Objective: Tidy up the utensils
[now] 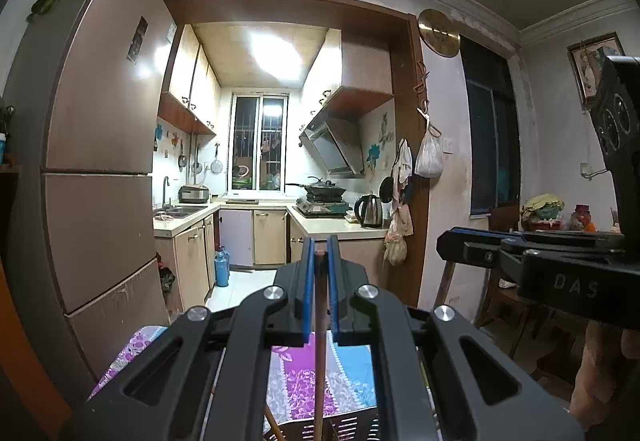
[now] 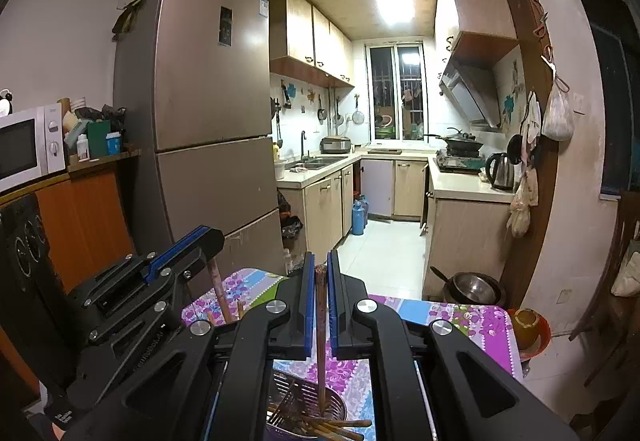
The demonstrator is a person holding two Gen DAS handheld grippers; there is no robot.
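My left gripper is shut on a brown wooden chopstick that hangs upright over a dark slotted holder at the bottom edge. It also shows in the right wrist view, its chopstick pointing down. My right gripper is shut on a dark chopstick whose lower tip reaches into a round metal strainer basket holding several more chopsticks. In the left wrist view the right gripper sits to the right, at about the same height.
A floral purple-and-blue tablecloth covers the table. A metal bowl with a ladle and an orange dish with a cup stand at its far right. A tall fridge and a microwave are left; the kitchen lies ahead.
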